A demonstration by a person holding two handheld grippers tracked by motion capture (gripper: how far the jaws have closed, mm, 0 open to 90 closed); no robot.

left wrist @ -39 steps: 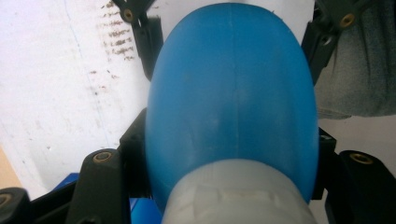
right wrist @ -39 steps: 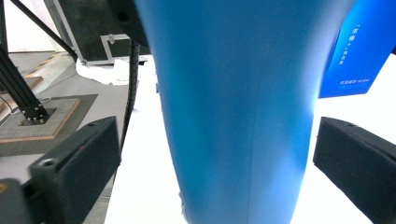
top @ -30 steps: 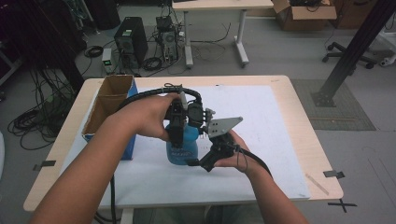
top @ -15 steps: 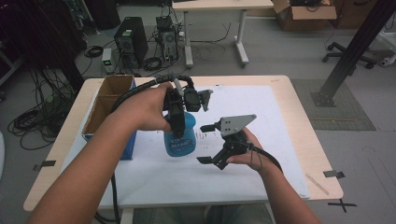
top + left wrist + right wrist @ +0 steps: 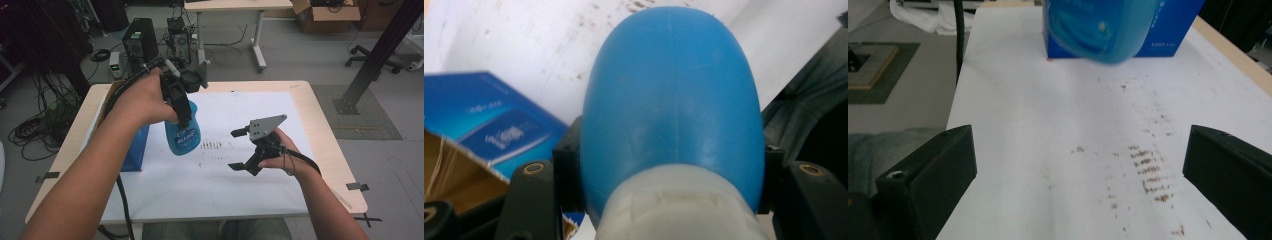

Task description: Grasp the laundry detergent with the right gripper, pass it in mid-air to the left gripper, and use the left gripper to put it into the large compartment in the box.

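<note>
A blue plastic bottle (image 5: 182, 135) with a white neck hangs above the table, clear of the white sheet (image 5: 210, 185). My left gripper (image 5: 180, 107) is shut on it near the neck, pointing down. In the left gripper view the bottle (image 5: 674, 95) bulges out between the two jaws, which press on its sides. My right gripper (image 5: 234, 150) is held to the right of the bottle, jaws wide open with nothing between them. The right gripper view looks across the sheet past my right gripper (image 5: 1078, 165) to the bottle's base (image 5: 1093, 30).
A blue-sided box (image 5: 135, 150) stands at the table's left, just behind and left of the bottle; it shows as the box (image 5: 484, 120) and box (image 5: 1168, 25) too. Brown smudges (image 5: 212, 145) mark the sheet's middle. Desks, computers and cables lie beyond the table.
The left gripper has lifted the bottle up off the sheet and toward the far left. The right gripper has drawn away from the bottle to the right.
</note>
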